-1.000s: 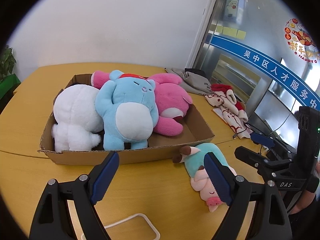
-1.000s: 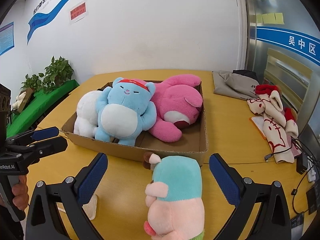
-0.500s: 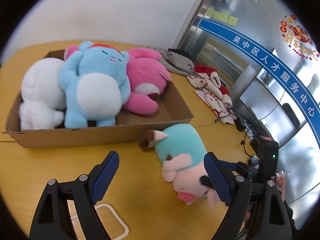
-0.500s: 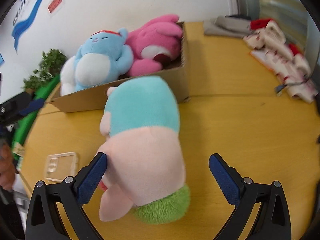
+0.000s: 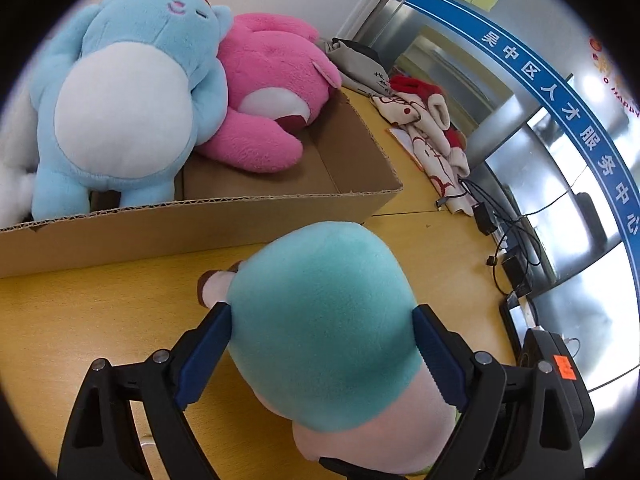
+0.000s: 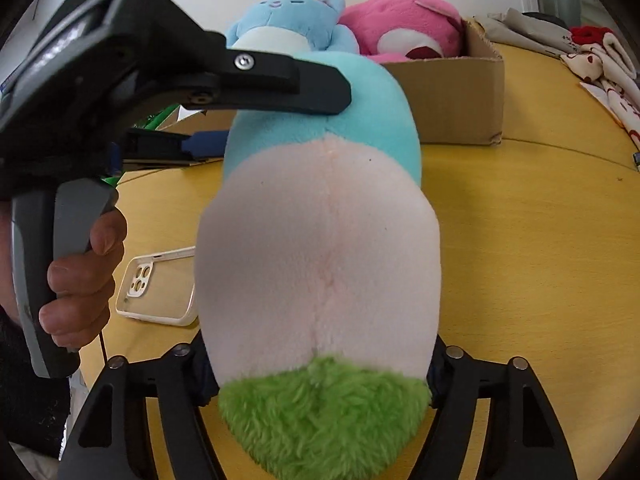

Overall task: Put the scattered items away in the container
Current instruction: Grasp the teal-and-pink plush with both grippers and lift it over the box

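A teal and pink plush pig [image 5: 324,320] with green fuzz at one end [image 6: 320,256] lies on the yellow table beside the cardboard box [image 5: 200,224]. My left gripper [image 5: 320,344] has its blue pads against both sides of the pig's teal body. My right gripper [image 6: 320,376] holds the pig's pink and green end between its fingers. The box [image 6: 452,96] holds a blue plush [image 5: 120,92], a pink plush [image 5: 268,92] and a white plush at its left end.
A clear phone case [image 6: 156,288] lies on the table left of the pig. Folded clothes and a red-and-cream cloth [image 5: 428,128] lie right of the box. Cables and chargers [image 5: 500,248] lie near the table's right edge.
Both grippers have moved in on the plush pig and closed around it, the left on the teal body, the right on the pink end. The box looms closer.
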A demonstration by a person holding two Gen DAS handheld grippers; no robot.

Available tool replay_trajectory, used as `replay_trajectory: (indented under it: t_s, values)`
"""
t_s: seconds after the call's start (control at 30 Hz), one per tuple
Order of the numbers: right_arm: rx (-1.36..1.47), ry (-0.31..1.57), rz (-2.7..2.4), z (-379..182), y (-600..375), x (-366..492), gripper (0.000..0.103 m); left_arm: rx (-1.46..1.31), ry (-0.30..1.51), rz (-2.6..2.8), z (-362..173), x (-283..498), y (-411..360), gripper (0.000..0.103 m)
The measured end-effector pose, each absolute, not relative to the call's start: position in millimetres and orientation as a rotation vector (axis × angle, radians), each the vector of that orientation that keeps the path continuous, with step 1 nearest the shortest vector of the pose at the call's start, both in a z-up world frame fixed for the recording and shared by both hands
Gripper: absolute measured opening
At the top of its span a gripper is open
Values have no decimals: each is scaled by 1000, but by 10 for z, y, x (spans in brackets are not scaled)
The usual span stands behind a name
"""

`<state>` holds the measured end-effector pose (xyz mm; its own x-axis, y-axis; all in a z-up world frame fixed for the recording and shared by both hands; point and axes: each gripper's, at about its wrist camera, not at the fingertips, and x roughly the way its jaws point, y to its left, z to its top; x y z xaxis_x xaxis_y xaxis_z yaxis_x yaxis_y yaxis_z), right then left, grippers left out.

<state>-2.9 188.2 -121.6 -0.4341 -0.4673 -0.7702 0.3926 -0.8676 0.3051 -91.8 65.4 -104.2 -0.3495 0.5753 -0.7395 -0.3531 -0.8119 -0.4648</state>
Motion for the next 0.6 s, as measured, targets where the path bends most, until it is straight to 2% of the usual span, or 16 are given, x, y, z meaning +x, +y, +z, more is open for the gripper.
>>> replay_trajectory:
  t_s: [0.13, 0.27, 0.6]
  values:
    - [1240, -25, -2342, -1118, 1807, 44, 73, -1288, -291, 2159, -945, -895, 642, 80]
    - [1147, 19, -2388, -902, 1765, 117, 72, -1207, -291, 2183, -662, -831, 600, 77]
    - [753, 105, -2540, 351, 1791, -500, 72, -814, -102, 2351, 848, -1305, 740, 77]
